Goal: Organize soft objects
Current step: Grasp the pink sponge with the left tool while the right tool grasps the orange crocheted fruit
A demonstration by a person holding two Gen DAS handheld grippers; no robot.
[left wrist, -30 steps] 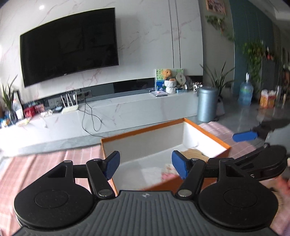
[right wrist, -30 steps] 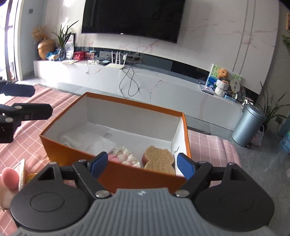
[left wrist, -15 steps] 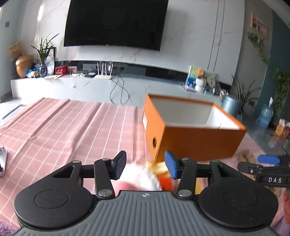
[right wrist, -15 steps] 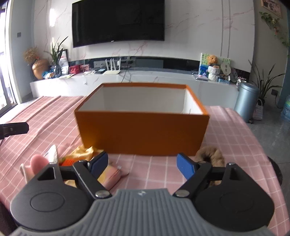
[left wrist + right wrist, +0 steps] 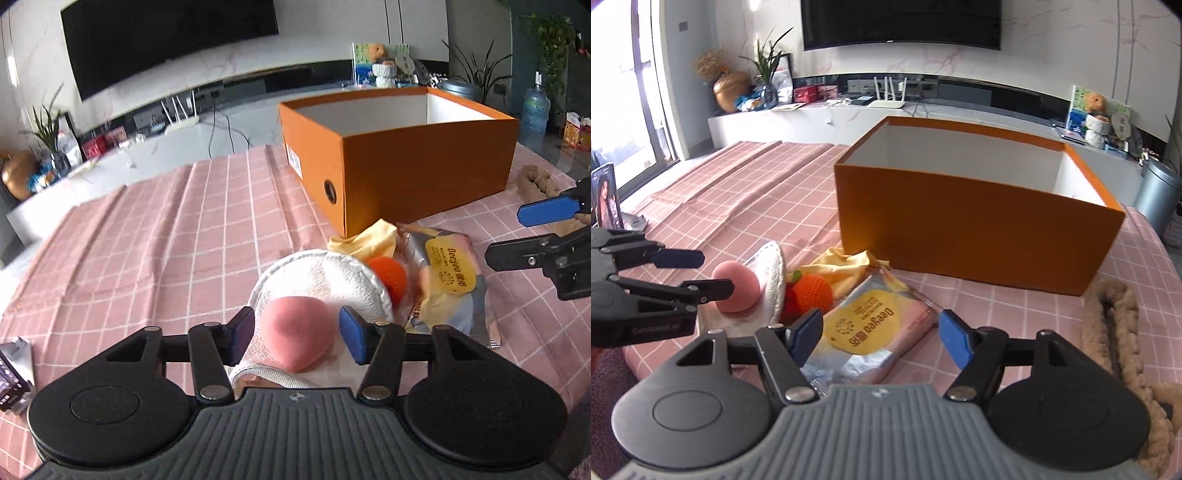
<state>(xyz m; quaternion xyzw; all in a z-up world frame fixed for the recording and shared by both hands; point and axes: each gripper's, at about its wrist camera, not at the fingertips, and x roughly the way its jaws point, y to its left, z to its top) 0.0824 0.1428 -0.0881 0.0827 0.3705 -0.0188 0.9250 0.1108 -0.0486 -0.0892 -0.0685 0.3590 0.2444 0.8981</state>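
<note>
At the left, the left gripper (image 5: 297, 338), which a second ago was up over the open orange cardboard box (image 5: 424, 173), has dropped to the pink checked tablecloth (image 5: 166, 236). Its blue pads now stand open on either side of a pink egg-shaped sponge (image 5: 301, 336), close to it but not visibly pressing. The sponge rests on a round white terry pad (image 5: 325, 275). Just right of these lie an orange crocheted ball (image 5: 812, 291), a crumpled yellow cloth (image 5: 846, 267) and a silver-and-pink foil packet with a yellow round label (image 5: 871, 328). The right gripper (image 5: 881, 334) has likewise come down from the box and hovers over that packet, jaws wide apart, holding nothing. Further right a tan plush loop (image 5: 1115, 317) lies on the cloth beside the box. Judging by this, one drop-off has finished and a fresh pick is starting, with the sponge the likely next item.
</note>
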